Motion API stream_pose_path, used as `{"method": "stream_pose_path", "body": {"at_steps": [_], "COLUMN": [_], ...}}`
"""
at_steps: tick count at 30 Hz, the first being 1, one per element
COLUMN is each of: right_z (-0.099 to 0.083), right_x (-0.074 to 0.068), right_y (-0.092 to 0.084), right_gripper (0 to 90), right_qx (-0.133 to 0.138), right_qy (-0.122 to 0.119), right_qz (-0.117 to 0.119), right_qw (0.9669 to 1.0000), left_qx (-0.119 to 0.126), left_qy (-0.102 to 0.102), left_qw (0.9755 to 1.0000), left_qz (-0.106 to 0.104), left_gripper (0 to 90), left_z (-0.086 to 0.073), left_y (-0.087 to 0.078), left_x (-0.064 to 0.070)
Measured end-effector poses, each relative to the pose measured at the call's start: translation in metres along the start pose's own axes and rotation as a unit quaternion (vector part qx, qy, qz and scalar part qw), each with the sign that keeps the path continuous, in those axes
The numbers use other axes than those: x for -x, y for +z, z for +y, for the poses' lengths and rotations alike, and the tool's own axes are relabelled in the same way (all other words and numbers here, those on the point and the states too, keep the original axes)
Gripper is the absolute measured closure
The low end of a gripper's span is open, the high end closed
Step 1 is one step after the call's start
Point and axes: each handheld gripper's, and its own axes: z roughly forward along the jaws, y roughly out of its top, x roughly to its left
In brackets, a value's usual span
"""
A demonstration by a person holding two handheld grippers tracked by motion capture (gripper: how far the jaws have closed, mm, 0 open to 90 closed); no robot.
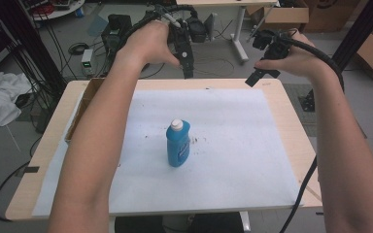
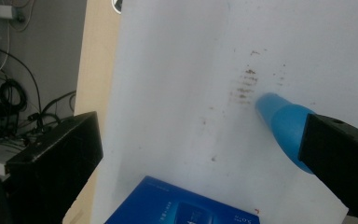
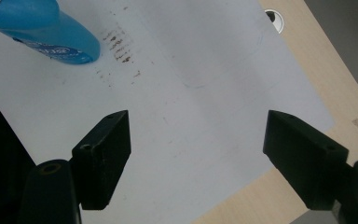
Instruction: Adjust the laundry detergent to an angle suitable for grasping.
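The blue bottle stood upright on the bench, white cap up, label facing forward. Left tongs and right tongs hovered spread, empty.

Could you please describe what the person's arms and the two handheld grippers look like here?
Both forearms are bare, with no sleeves, gloves or watch showing. The left gripper and right gripper are black devices, each with two blocky matte-black fingers that have flat inner faces and small round holes near the outer edge. A black corrugated cable trails from the right gripper over the wrist.
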Motion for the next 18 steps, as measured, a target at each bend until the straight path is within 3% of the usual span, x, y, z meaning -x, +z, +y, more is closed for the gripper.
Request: {"method": "stream_pose_path", "body": {"at_steps": [18], "right_z": [-0.0063], "right_x": [0.0032], "right_y": [0.0026], "right_gripper": [23.2], "right_qx": [-0.001], "right_qy": [0.008], "right_qz": [-0.001], "right_qw": [1.0000], "left_qx": [-0.009], "left_qy": [0.002], "left_qw": [1.0000], "left_qz": [0.003], "left_gripper": [0.4], "left_z": [0.0057], "left_y": [0.0004], "left_x": [0.0014]}}
